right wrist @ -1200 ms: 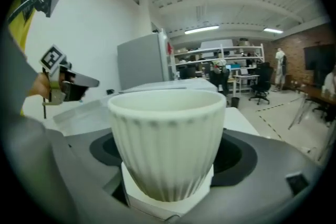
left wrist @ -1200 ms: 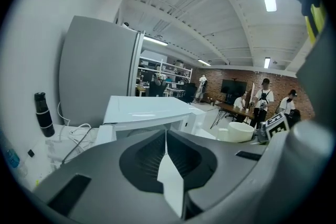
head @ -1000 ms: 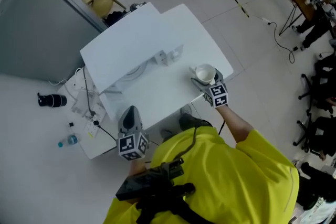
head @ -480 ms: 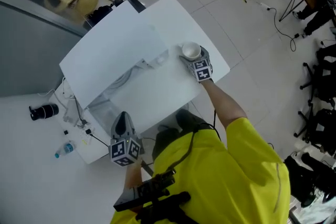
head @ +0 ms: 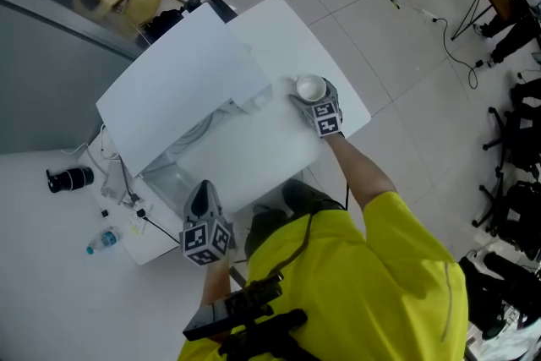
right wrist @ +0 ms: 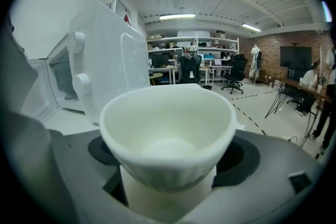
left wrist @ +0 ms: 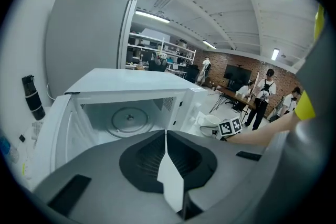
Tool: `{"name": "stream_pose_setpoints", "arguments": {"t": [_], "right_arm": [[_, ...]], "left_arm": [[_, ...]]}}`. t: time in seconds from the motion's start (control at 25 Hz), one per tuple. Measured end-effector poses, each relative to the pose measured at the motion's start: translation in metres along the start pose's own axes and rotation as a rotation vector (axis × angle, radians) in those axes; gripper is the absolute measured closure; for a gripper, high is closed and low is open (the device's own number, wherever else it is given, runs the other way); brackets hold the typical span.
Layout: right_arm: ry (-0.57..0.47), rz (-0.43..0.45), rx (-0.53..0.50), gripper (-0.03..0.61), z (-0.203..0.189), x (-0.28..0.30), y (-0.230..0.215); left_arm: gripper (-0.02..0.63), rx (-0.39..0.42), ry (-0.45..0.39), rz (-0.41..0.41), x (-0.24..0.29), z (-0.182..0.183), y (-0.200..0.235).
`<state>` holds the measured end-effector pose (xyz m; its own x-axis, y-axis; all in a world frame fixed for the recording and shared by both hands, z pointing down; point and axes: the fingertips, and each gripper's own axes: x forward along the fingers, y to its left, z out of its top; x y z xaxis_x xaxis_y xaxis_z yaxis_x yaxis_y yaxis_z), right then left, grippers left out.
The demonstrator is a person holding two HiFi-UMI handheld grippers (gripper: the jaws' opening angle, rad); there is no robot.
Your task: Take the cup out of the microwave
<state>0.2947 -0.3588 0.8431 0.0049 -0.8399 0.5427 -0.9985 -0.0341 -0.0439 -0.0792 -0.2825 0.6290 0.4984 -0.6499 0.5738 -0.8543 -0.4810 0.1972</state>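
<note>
A black flask (head: 70, 178) and a small water bottle (head: 100, 245) sit left of the white table (head: 338, 79).

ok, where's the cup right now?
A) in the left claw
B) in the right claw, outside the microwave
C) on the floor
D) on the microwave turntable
B: the right claw is shut on the cup, and the microwave turntable is bare.

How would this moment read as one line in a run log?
right gripper: shut on cup | left gripper: shut, empty | microwave: door open, nothing inside | cup: outside microwave
</note>
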Motion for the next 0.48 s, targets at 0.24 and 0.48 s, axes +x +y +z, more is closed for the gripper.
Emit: {"name": "stream_pose_setpoints", "arguments": {"t": [0.24, 0.48], "right_arm": [[0.038, 0.025, 0.059, 0.033, -0.008, -0.041, 0.007], [-0.129, 0.187, 0.152, 0.212, 0.066, -0.179, 0.096]], "left_arm": [[0.611, 0.000, -0.007, -0.019, -0.004, 0.003, -0.010], [0.611, -0.020, -0.055, -0.026, -0.032, 0.002, -0.002]]}}
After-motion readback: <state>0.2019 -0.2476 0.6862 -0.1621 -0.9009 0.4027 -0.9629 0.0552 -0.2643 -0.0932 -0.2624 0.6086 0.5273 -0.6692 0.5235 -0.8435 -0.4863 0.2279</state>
